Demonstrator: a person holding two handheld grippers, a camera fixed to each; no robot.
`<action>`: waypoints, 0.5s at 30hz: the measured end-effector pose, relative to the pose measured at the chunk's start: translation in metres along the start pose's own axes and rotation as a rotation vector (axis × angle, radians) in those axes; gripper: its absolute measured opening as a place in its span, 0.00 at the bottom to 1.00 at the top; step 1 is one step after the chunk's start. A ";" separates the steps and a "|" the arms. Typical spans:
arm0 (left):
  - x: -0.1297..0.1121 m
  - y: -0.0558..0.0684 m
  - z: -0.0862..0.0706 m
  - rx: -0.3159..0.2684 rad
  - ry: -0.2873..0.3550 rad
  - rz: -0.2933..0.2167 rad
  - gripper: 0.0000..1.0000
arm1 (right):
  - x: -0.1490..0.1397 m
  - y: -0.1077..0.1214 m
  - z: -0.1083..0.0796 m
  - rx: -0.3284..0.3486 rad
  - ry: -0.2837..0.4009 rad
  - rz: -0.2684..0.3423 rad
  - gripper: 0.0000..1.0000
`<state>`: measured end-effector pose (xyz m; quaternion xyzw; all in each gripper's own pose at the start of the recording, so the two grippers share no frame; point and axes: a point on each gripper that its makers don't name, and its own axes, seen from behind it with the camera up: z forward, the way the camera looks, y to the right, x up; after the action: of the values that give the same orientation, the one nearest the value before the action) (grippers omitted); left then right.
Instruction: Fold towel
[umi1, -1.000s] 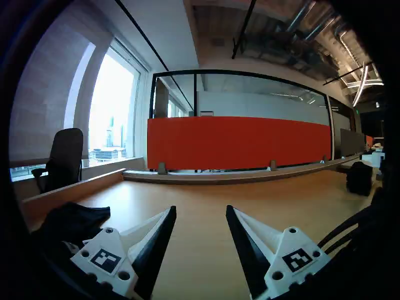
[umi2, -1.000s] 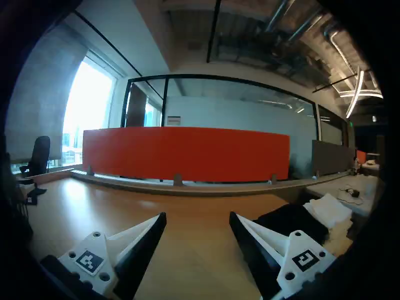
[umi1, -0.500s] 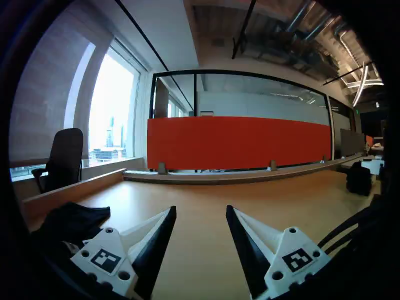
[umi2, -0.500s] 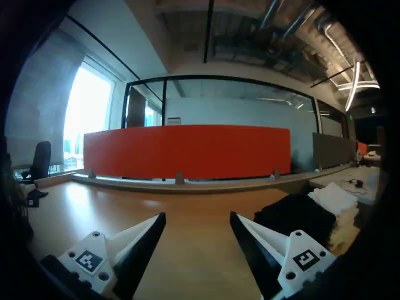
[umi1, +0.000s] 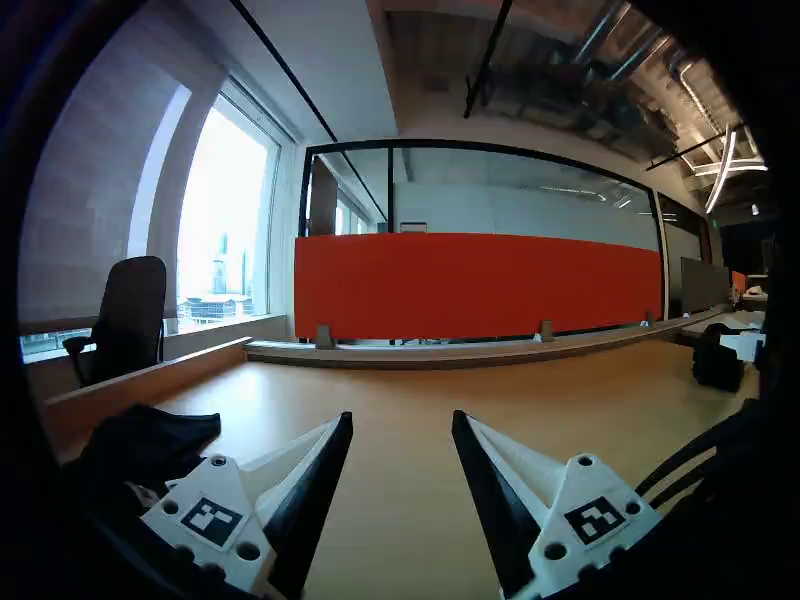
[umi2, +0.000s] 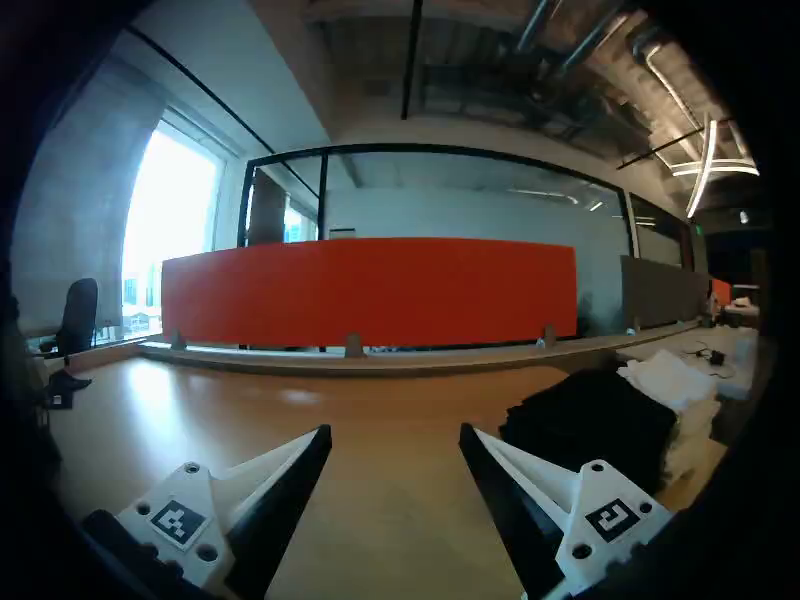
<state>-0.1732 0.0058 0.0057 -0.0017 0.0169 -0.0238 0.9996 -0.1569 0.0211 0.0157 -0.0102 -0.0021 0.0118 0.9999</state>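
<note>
In the right gripper view a stack of folded black towels (umi2: 592, 426) sits on the wooden desk (umi2: 380, 440), with folded white towels (umi2: 678, 392) beside it on the right. My right gripper (umi2: 395, 452) is open and holds nothing, low over the desk, just left of the black stack. In the left gripper view my left gripper (umi1: 400, 440) is open and holds nothing over the desk (umi1: 420, 400). A crumpled black cloth (umi1: 150, 442) lies to its left. A dark bundle (umi1: 718, 358) sits far right on the desk.
An orange divider panel (umi1: 475, 285) runs along the desk's far edge. A black office chair (umi1: 125, 318) stands by the window on the left. Black cables (umi1: 700, 455) cross the lower right of the left gripper view. Bare desk lies ahead of both grippers.
The right gripper has drifted toward the towel stacks, so the black and white stacks appear larger and higher. The left gripper has stayed still. Both remain open.
</note>
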 end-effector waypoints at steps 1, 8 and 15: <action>0.000 0.000 0.000 0.000 0.000 0.000 0.73 | 0.000 -0.001 0.000 0.002 -0.001 0.001 0.99; 0.000 0.000 0.000 0.000 0.000 0.000 0.73 | -0.001 -0.003 -0.001 0.007 0.008 0.001 0.99; 0.000 -0.001 0.000 0.000 0.000 0.000 0.73 | 0.001 -0.008 -0.003 0.012 0.020 -0.015 0.99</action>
<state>-0.1730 0.0052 0.0056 -0.0016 0.0169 -0.0237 0.9996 -0.1560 0.0130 0.0128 -0.0044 0.0079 0.0044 0.9999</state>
